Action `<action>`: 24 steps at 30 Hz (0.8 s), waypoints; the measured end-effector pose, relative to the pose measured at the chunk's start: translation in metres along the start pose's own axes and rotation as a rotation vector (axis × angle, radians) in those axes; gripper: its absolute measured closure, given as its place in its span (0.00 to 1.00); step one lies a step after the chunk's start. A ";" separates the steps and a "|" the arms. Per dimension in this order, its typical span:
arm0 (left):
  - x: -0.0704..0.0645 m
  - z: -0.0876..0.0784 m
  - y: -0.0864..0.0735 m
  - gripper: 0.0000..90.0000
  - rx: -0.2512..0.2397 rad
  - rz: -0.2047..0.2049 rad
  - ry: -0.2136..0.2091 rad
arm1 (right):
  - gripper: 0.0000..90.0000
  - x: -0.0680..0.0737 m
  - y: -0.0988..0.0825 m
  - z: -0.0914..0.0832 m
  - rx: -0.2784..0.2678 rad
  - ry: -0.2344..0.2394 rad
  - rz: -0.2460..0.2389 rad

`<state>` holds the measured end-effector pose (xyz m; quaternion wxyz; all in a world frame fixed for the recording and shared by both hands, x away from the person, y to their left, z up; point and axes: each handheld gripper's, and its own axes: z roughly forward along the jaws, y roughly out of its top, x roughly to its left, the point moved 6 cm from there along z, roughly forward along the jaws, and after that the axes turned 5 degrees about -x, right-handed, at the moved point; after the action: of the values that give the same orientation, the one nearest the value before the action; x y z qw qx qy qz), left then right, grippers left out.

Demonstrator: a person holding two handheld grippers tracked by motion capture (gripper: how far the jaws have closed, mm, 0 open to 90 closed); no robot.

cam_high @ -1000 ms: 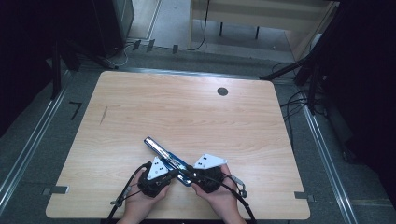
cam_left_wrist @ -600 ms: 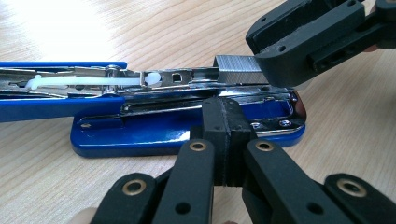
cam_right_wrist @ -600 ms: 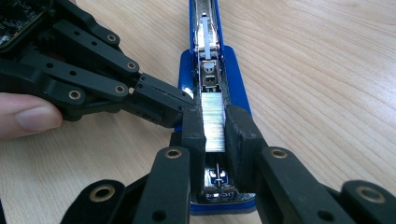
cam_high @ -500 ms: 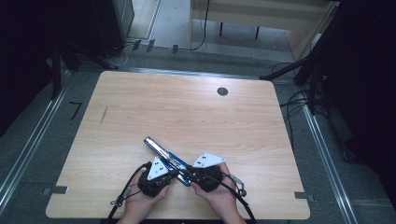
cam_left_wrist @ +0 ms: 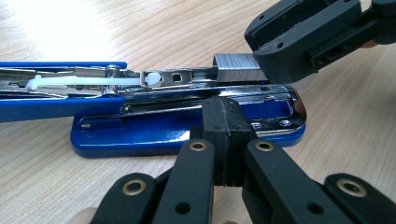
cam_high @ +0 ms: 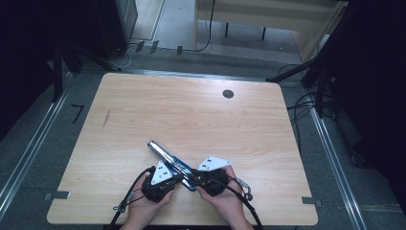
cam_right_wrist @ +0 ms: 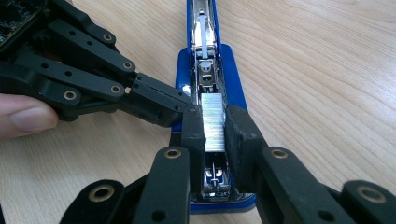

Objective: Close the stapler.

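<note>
1. The opened blue stapler point(cam_high: 168, 163) lay near the table's point(cam_high: 191, 120) front edge.
2. My right gripper point(cam_right_wrist: 214, 126) clamped the staple strip point(cam_right_wrist: 213, 122) over its magazine.
3. My left gripper point(cam_left_wrist: 227, 126) was closed, pressing the stapler's base.

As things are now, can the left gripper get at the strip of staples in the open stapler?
Probably not. The right gripper has its jaws on both sides of the strip of staples, and the left gripper is shut, pressed against the stapler lower down.
</note>
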<state>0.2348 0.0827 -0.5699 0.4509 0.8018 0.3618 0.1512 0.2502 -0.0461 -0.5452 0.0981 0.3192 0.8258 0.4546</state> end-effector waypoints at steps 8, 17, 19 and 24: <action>0.000 0.000 0.000 1.00 0.000 0.000 0.000 | 0.88 0.002 0.000 0.001 0.001 0.006 -0.005; 0.000 0.000 0.000 1.00 0.000 0.000 0.000 | 0.88 0.001 0.001 -0.001 -0.004 0.003 0.003; 0.000 0.000 0.000 1.00 0.000 -0.001 0.000 | 0.88 0.001 0.001 -0.002 -0.008 0.003 0.009; 0.000 0.000 0.000 1.00 0.000 0.000 0.000 | 0.88 0.001 0.002 -0.003 -0.011 0.006 0.011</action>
<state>0.2349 0.0828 -0.5699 0.4509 0.8018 0.3620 0.1511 0.2493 -0.0471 -0.5420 0.0948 0.3219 0.8217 0.4606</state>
